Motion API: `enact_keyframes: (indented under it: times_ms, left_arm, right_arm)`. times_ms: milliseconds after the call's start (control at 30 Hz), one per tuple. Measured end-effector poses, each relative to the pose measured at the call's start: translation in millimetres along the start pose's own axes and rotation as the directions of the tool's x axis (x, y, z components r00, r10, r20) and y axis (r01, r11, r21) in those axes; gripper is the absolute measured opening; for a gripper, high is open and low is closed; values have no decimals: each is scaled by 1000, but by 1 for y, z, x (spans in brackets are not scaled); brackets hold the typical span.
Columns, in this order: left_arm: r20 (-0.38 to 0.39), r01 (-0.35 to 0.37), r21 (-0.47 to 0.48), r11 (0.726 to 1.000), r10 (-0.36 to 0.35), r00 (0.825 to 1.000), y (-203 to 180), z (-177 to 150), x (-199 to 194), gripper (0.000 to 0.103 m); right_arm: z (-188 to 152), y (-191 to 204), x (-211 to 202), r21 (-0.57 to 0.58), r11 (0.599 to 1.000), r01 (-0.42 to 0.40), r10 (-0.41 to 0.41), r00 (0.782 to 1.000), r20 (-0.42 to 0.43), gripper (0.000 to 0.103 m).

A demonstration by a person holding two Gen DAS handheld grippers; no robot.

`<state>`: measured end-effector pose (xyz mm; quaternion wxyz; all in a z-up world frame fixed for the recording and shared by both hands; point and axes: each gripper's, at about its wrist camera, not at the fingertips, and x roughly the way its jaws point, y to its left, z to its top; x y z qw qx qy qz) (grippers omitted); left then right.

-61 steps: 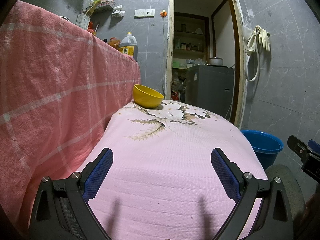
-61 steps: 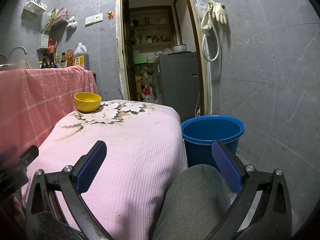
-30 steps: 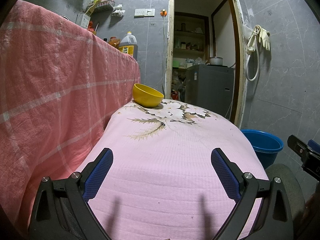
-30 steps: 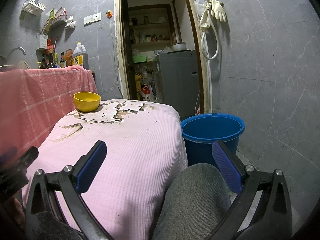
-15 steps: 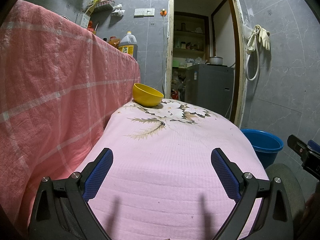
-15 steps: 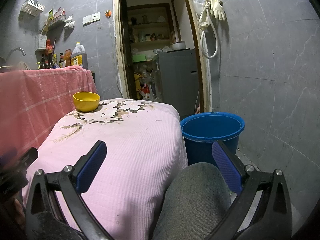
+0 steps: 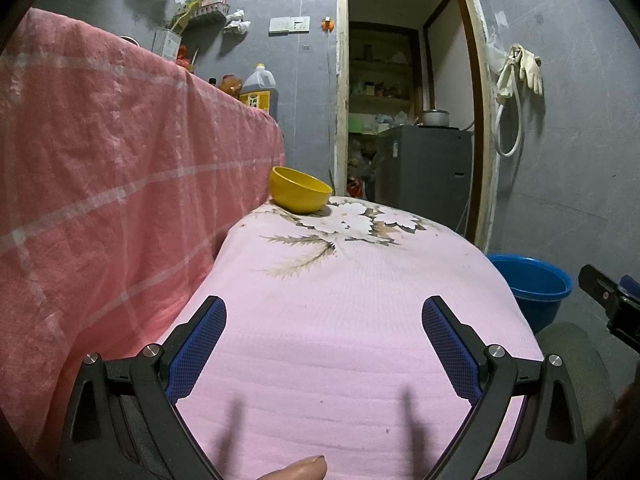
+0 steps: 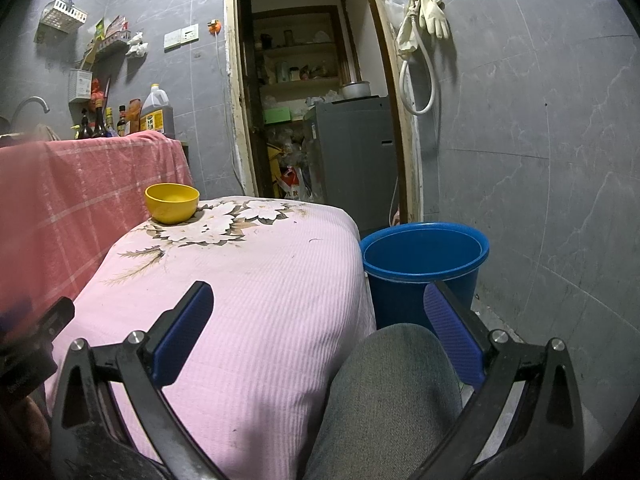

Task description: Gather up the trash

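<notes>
A yellow bowl (image 7: 300, 195) stands at the far end of a table under a pink flowered cloth (image 7: 340, 320); it also shows in the right wrist view (image 8: 172, 203). A blue bucket (image 8: 424, 260) stands on the floor at the table's right; its rim shows in the left wrist view (image 7: 528, 280). My left gripper (image 7: 324, 312) is open and empty above the near part of the cloth. My right gripper (image 8: 318, 300) is open and empty over the table's right edge, above a grey-trousered knee (image 8: 392, 392). No trash piece is visible on the cloth.
A red checked cloth (image 7: 100, 180) covers a higher counter on the left, with bottles and an oil jug (image 8: 156, 114) on it. An open doorway (image 8: 316, 100) with a grey fridge lies behind. Grey tiled wall (image 8: 540, 140) closes the right side. A fingertip (image 7: 296, 470) shows at the bottom.
Both grippers have stayed open and nearly still; the views shift only slightly. A fingertip has appeared at the bottom of the left wrist view.
</notes>
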<state>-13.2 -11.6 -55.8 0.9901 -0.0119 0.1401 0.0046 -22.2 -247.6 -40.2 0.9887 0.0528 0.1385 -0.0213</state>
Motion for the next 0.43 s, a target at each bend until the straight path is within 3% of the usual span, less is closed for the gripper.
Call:
enact_keyframes:
  times_ms: [433]
  left_arm:
    - [-5,-11,0,1000,11,1000,5,1,0,96]
  right_arm:
    - [-2,-1,0,2,1000,0,0,1000,-2,103]
